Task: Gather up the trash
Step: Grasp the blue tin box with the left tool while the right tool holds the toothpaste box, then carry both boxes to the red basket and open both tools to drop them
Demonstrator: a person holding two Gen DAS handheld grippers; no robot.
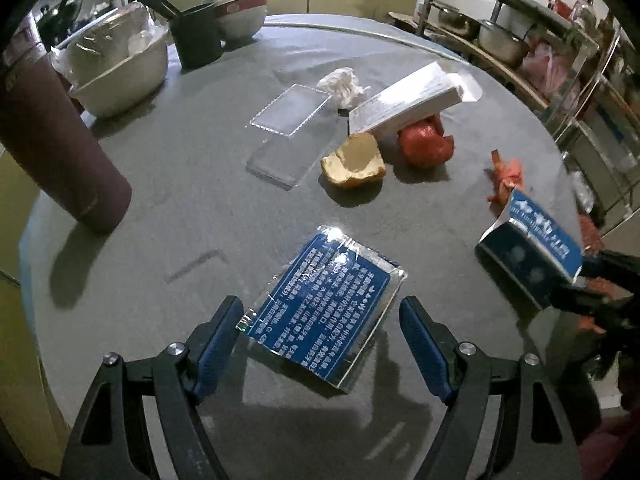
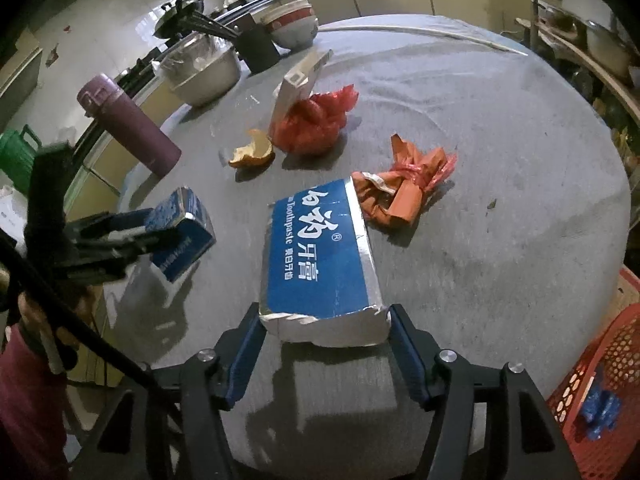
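A torn blue toothpaste-box piece (image 1: 320,312) with white print lies tilted on the grey round table (image 1: 180,208), between the fingers of my left gripper (image 1: 320,308). Those jaws stand wide, with a gap at the right finger. The other blue box piece (image 2: 320,256) rests between the fingers of my right gripper (image 2: 325,316), whose pads sit close beside its torn silver end without pressing it. Further out lie an orange wrapper bundle (image 2: 404,188), a red plastic bag (image 2: 312,124), a peel (image 2: 252,152), a white carton (image 1: 404,100) and a crumpled tissue (image 1: 344,84).
Two clear plastic lids (image 1: 288,136) lie mid-table. A maroon flask (image 1: 60,140), a steel bowl (image 1: 120,68), a black cup (image 1: 198,36) and stacked bowls (image 1: 240,12) stand at the far left. A red basket (image 2: 600,380) sits below the table's right edge.
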